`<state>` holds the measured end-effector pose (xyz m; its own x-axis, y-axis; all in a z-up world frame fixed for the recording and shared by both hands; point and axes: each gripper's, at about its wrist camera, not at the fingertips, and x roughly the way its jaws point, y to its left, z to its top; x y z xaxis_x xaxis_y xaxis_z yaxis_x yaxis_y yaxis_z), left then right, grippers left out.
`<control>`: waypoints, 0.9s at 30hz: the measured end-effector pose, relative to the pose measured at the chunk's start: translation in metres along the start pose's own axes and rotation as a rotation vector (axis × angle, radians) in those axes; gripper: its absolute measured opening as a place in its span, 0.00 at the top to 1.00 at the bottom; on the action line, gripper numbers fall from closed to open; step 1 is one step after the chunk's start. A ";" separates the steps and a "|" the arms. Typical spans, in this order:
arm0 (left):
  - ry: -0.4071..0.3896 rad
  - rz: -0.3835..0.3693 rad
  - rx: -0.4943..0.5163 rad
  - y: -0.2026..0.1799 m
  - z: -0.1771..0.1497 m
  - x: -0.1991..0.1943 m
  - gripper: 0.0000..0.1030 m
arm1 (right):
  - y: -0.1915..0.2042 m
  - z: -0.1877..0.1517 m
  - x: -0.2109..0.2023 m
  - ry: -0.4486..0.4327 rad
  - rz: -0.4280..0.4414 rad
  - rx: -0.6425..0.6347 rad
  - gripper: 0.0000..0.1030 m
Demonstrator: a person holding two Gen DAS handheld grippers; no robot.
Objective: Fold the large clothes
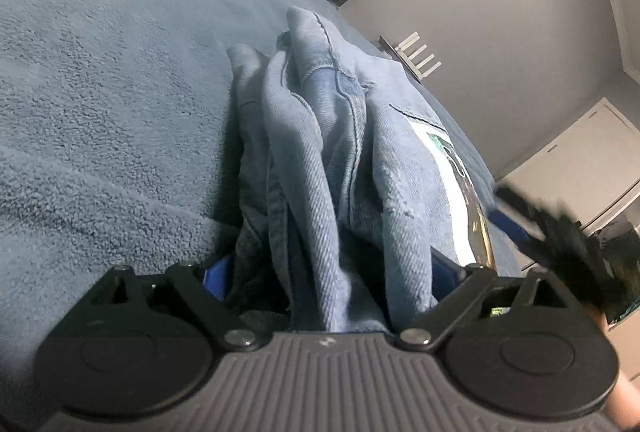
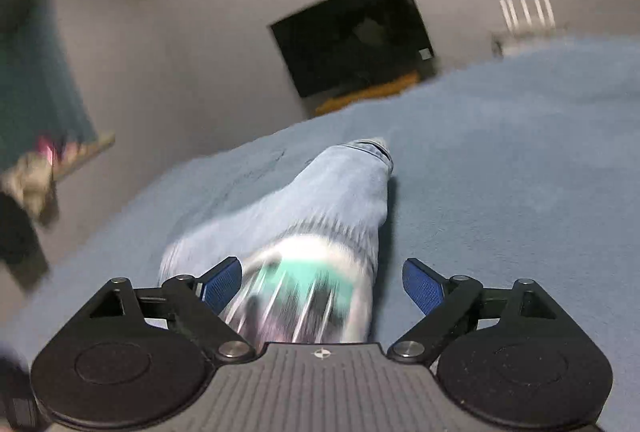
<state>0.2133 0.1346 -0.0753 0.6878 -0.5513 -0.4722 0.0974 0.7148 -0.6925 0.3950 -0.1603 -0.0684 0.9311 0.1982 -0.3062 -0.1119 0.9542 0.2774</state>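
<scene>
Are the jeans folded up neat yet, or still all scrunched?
Still scrunched. The jeans bunch in thick vertical folds between the left gripper's fingers, above the blue blanket.

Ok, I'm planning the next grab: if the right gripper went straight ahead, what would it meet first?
Probably the jeans: they lie right between the open right gripper fingers, on the blue blanket. The picture is blurred, so depth is uncertain.

Bunched jeans (image 1: 320, 159) block midway; blanket (image 1: 100, 91) lies open leftward.
</scene>
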 end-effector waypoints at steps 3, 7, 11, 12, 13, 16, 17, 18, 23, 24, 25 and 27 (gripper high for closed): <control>-0.001 0.009 0.001 -0.004 0.004 0.001 0.09 | 0.031 -0.027 -0.038 -0.013 -0.047 -0.160 0.14; -0.001 0.015 0.003 -0.002 0.005 0.001 0.09 | 0.061 -0.042 -0.057 -0.018 -0.048 -0.259 0.31; 0.013 0.017 0.038 -0.002 0.004 0.003 0.09 | 0.076 -0.062 -0.042 0.008 -0.079 -0.313 0.39; 0.016 0.019 0.049 -0.003 0.004 0.005 0.09 | 0.072 -0.063 -0.043 0.013 -0.078 -0.288 0.39; 0.019 0.020 0.056 -0.003 0.004 0.007 0.09 | 0.069 -0.064 -0.041 0.017 -0.076 -0.265 0.38; 0.021 0.022 0.070 -0.002 0.004 0.010 0.09 | 0.070 -0.067 -0.040 0.016 -0.085 -0.226 0.36; 0.022 0.020 0.071 -0.001 0.004 0.011 0.09 | 0.071 -0.069 -0.036 0.014 -0.091 -0.229 0.36; 0.024 0.018 0.072 0.001 0.004 0.012 0.09 | 0.072 -0.070 -0.035 0.010 -0.097 -0.232 0.36; 0.016 0.026 0.099 0.001 0.006 0.009 0.09 | 0.068 -0.086 -0.043 -0.010 -0.108 -0.194 0.36; 0.000 0.037 0.117 -0.002 0.005 0.005 0.09 | 0.068 -0.088 -0.048 -0.014 -0.114 -0.178 0.36; -0.024 0.052 0.145 -0.007 0.007 0.000 0.09 | 0.068 -0.087 -0.049 -0.015 -0.119 -0.164 0.36; -0.086 0.091 0.229 -0.015 0.005 -0.008 0.09 | 0.069 -0.086 -0.051 -0.015 -0.132 -0.150 0.35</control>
<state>0.2102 0.1303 -0.0580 0.7588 -0.4490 -0.4718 0.1861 0.8437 -0.5036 0.3102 -0.0857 -0.1119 0.9461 0.0669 -0.3167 -0.0380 0.9946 0.0965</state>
